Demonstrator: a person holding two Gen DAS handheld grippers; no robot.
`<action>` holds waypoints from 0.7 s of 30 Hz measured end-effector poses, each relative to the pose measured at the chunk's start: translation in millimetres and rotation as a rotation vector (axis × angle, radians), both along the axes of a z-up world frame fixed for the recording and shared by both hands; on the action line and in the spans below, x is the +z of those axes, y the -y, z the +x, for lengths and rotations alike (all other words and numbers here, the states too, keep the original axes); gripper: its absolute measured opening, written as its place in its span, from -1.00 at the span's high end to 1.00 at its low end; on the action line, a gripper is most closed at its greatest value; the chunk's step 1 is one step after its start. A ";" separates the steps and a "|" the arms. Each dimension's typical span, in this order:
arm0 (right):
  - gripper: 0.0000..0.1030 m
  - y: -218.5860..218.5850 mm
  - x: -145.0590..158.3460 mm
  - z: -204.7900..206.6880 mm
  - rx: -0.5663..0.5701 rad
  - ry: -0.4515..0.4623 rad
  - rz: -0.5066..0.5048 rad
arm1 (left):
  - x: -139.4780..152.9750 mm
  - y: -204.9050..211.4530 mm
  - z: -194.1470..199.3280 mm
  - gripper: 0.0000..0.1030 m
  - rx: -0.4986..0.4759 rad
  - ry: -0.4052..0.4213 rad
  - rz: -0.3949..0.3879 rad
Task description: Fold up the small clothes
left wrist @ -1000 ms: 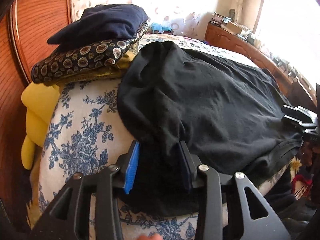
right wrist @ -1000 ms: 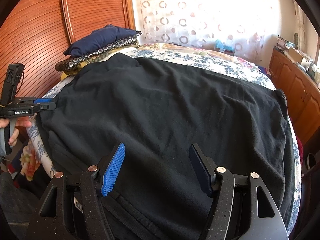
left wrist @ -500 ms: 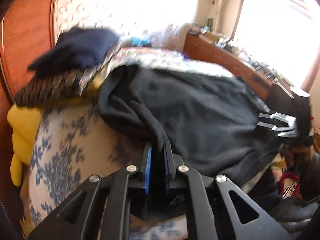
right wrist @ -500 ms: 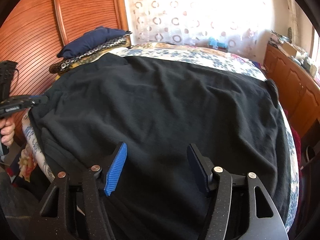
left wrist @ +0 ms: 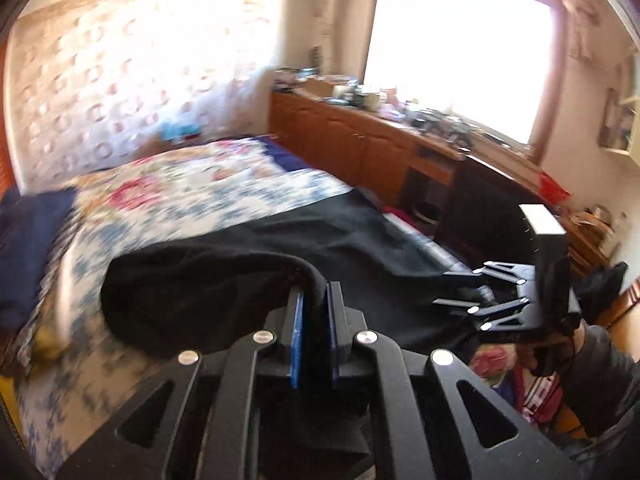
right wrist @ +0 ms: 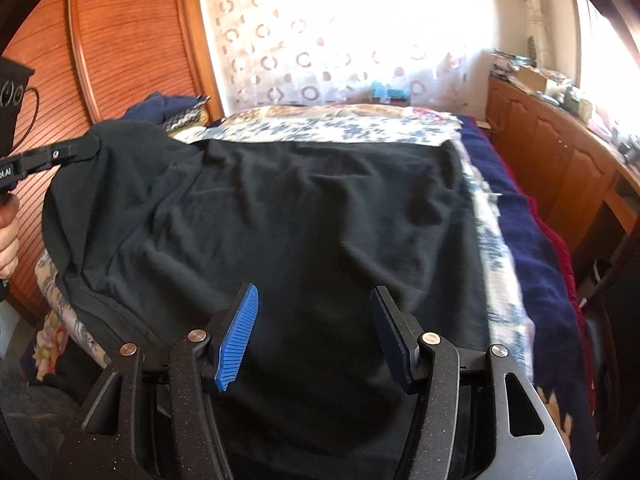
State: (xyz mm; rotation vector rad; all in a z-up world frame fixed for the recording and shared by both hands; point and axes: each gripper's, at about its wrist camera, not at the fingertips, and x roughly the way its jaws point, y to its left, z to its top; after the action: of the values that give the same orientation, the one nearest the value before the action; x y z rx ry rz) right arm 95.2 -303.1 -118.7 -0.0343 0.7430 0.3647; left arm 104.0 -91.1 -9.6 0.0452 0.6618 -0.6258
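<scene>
Black cloth of the garment (right wrist: 304,216), spread over the bed (right wrist: 340,126), has one side edge pinched and lifted in the closed left gripper (left wrist: 315,320) mid-fold, while the right gripper (right wrist: 316,336) hovers wide apart and empty, so next comes carrying that edge across.
</scene>
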 end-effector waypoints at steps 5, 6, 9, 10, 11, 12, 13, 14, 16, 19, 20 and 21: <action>-0.14 30.7 10.6 -13.5 -0.060 0.026 0.012 | 18.8 59.1 3.9 0.88 -0.109 0.013 -0.002; -0.14 30.7 10.6 -13.5 -0.060 0.026 0.012 | 21.2 67.7 3.6 0.88 -0.122 0.014 0.000; -0.14 45.5 13.6 -18.6 -0.087 0.034 0.017 | 25.8 94.9 5.5 0.88 -0.164 0.016 0.009; -0.14 48.5 14.2 -19.8 -0.093 0.036 0.018 | 26.4 102.1 6.0 0.88 -0.174 0.013 0.009; -0.14 51.3 14.6 -20.8 -0.100 0.037 0.017 | 26.5 110.5 7.2 0.88 -0.186 0.008 0.008; -0.14 54.8 14.3 -23.0 -0.107 0.038 0.016 | 26.6 118.5 8.6 0.88 -0.195 0.004 0.008; -0.14 61.6 14.2 -25.3 -0.120 0.037 0.018 | 25.9 125.7 10.5 0.88 -0.205 0.000 0.010; -0.14 61.6 14.2 -25.3 -0.120 0.037 0.018 | 24.5 130.3 11.9 0.87 -0.209 -0.003 0.013; -0.14 65.3 13.8 -26.5 -0.133 0.033 0.020 | 19.9 137.3 15.4 0.85 -0.209 -0.011 0.027; -0.14 72.5 10.5 -26.7 -0.146 0.024 0.024 | 10.5 135.6 17.2 0.67 -0.223 -0.020 0.029; -0.14 72.5 10.5 -26.7 -0.146 0.024 0.024 | 8.4 133.8 16.7 0.51 -0.211 -0.017 0.042; -0.14 74.0 9.5 -27.0 -0.148 0.021 0.024 | 6.6 128.9 16.3 0.43 -0.195 -0.012 0.053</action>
State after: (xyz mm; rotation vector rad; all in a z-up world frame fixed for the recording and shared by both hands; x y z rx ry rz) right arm 68.2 -377.1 -109.2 0.0397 0.7159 0.2320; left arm 120.4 -220.1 -3.0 0.1569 0.6905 -0.7966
